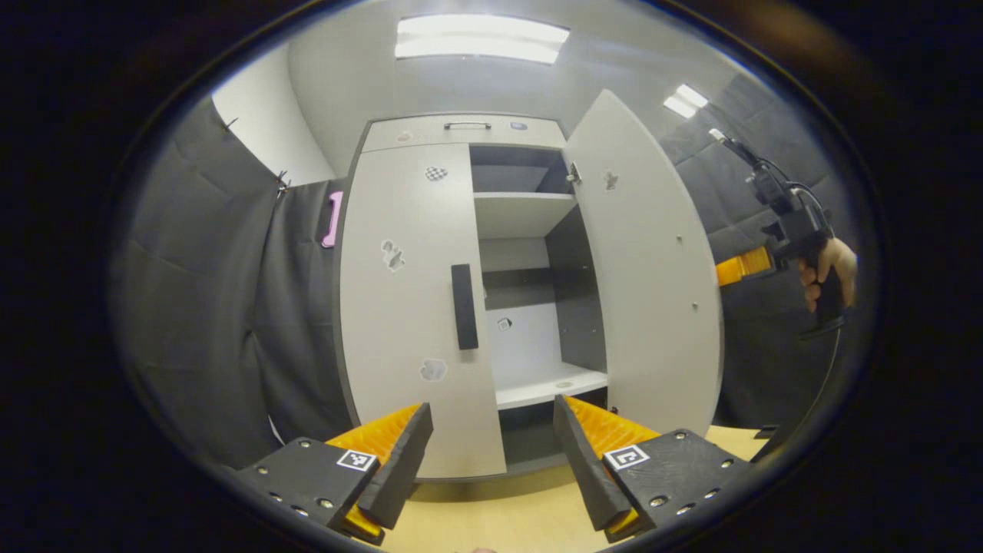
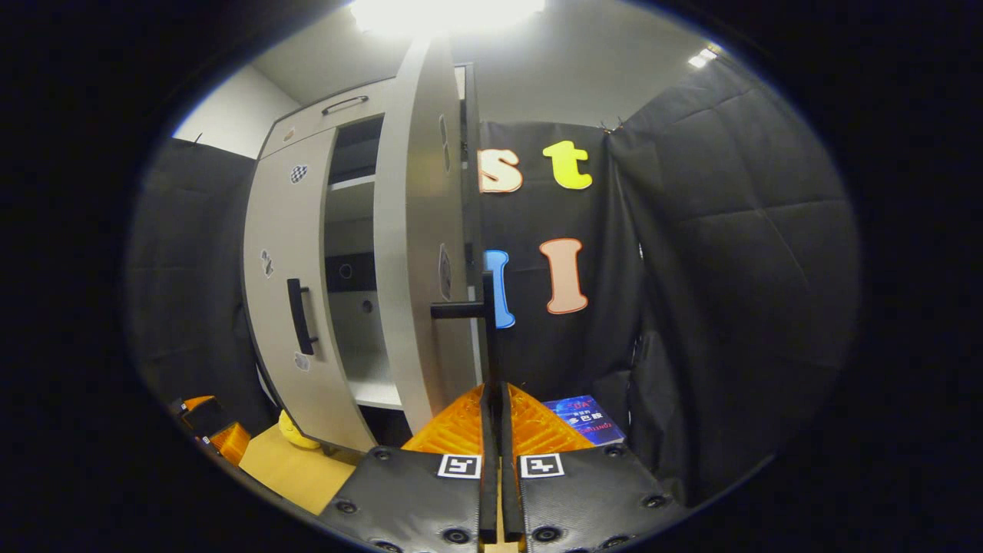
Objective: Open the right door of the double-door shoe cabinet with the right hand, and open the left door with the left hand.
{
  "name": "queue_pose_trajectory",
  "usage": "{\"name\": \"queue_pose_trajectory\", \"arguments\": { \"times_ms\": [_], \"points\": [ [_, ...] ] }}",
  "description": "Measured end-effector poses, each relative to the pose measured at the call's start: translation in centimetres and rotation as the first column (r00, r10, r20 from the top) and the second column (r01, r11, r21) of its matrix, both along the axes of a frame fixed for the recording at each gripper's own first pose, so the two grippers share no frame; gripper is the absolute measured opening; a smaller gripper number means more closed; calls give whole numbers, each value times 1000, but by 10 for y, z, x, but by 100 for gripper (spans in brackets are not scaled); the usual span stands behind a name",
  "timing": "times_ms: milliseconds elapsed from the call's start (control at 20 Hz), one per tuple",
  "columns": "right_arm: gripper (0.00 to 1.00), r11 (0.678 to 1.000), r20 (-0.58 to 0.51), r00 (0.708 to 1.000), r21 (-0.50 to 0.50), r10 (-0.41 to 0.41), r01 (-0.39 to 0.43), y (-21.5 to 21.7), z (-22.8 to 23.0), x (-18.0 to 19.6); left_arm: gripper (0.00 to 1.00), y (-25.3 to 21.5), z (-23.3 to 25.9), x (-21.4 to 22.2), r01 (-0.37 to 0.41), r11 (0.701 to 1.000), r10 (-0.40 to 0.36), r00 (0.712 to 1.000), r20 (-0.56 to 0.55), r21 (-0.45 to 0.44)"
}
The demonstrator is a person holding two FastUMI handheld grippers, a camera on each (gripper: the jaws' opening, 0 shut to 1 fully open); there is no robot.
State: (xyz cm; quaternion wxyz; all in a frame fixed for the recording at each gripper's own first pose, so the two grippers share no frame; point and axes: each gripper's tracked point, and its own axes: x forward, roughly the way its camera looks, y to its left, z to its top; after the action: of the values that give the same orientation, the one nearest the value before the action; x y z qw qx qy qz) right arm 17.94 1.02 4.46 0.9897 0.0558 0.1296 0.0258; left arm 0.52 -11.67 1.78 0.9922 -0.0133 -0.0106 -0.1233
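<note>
Two doors fronted the tall pale-grey double-door shoe cabinet (image 1: 461,130), which stood on a light wooden surface (image 1: 491,514) against the black quilted booth wall. Its right door (image 1: 645,284) stood swung wide open, exposing white shelves (image 1: 549,384) and a dark back panel inside the cabinet, while its left door (image 1: 415,307) lay flat and closed, a black vertical bar handle (image 1: 464,306) near its inner edge. In the left gripper view, the left hand-held gripper (image 1: 491,453) was spread wide with nothing between its black-and-orange fingers, pointing at the foot of the cabinet below the left door's handle and apart from it. Beyond the open door's outer edge, a hand (image 1: 829,269) held the right hand-held gripper (image 1: 741,265). In the right gripper view, the right hand-held gripper (image 2: 494,399) had its fingers pressed nearly together, and the thin black handle (image 2: 488,330) of the right door ran down into the narrow gap between them, so it appeared clamped on that handle. A yellow object (image 2: 296,432) sat at the cabinet's base.
</note>
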Motion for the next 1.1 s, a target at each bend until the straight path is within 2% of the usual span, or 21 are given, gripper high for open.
{"name": "queue_pose_trajectory", "arguments": {
  "times_ms": [50,100,200,350,450,550,600,700,750,1100],
  "points": [
    [0,999,1,1000,31,14,-14,6,0,-1,91,2,3,6,-5,1000,5,1000,2,-4],
    [4,999,4,1000,47,16,-16,10,1,-2,91,2,8,13,-8,1000,8,1000,6,-6],
    [6,999,7,1000,40,18,-18,7,0,-3,91,0,18,30,-9,1000,9,1000,17,-7],
    [6,1000,-4,1000,-9,22,-22,-1,-3,-11,91,4,33,52,-23,1000,23,999,44,-10],
    [11,998,-5,1000,-58,11,-11,-9,-3,-16,91,8,41,71,-40,999,40,998,58,-5],
    [38,996,9,1000,-92,18,-17,-12,-2,-18,91,13,48,89,-65,998,64,995,78,9],
    [63,994,12,1000,-105,13,-11,-14,-3,-17,90,14,51,99,-76,997,75,994,81,14],
    [92,993,10,1000,-121,-13,14,-20,-4,-21,92,13,53,121,-81,997,80,994,74,11],
    [99,992,8,1000,-121,-27,28,-22,-6,-24,91,15,52,133,-88,996,87,994,64,6],
    [99,991,-9,995,-94,-100,99,-35,-12,-37,91,17,50,208,-121,992,121,993,5,-39]
  ]
}}
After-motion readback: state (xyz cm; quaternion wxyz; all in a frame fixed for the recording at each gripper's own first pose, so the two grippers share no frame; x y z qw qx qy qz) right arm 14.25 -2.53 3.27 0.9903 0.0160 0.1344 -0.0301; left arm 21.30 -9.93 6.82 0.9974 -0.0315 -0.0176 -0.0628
